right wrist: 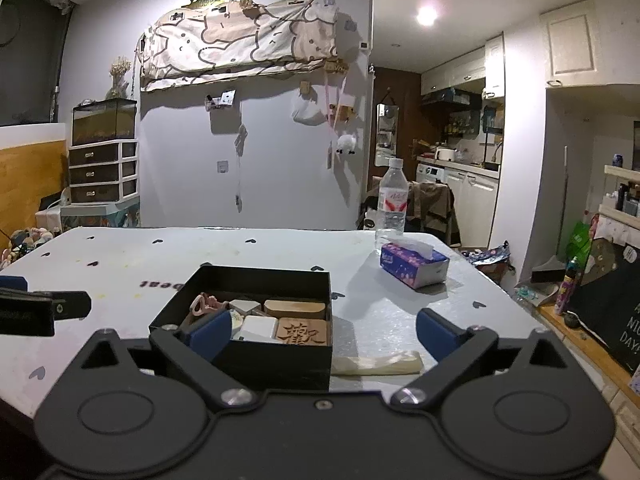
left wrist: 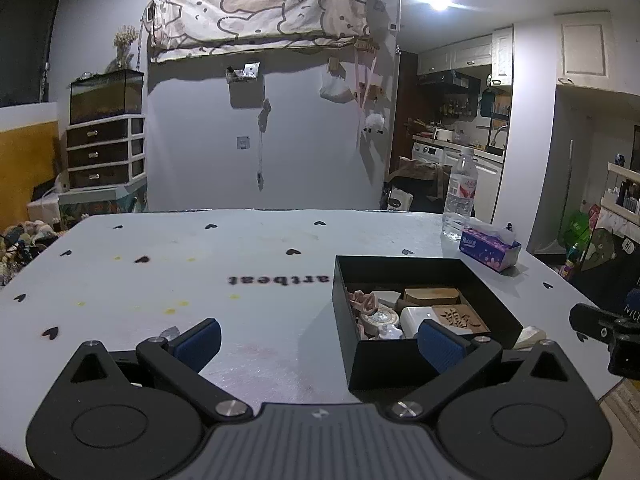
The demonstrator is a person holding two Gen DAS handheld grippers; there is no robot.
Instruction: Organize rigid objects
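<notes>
A pale flat piece (right wrist: 376, 362) lies on the table (right wrist: 120, 264), touching the black box (right wrist: 256, 354) and still outside it. It sits just ahead of our right gripper (right wrist: 324, 332), between the wide-spread fingers, its long axis running across them. Our left gripper (left wrist: 316, 340) is also wide and empty, with the box between it and the piece, so the right is nearer.
</notes>
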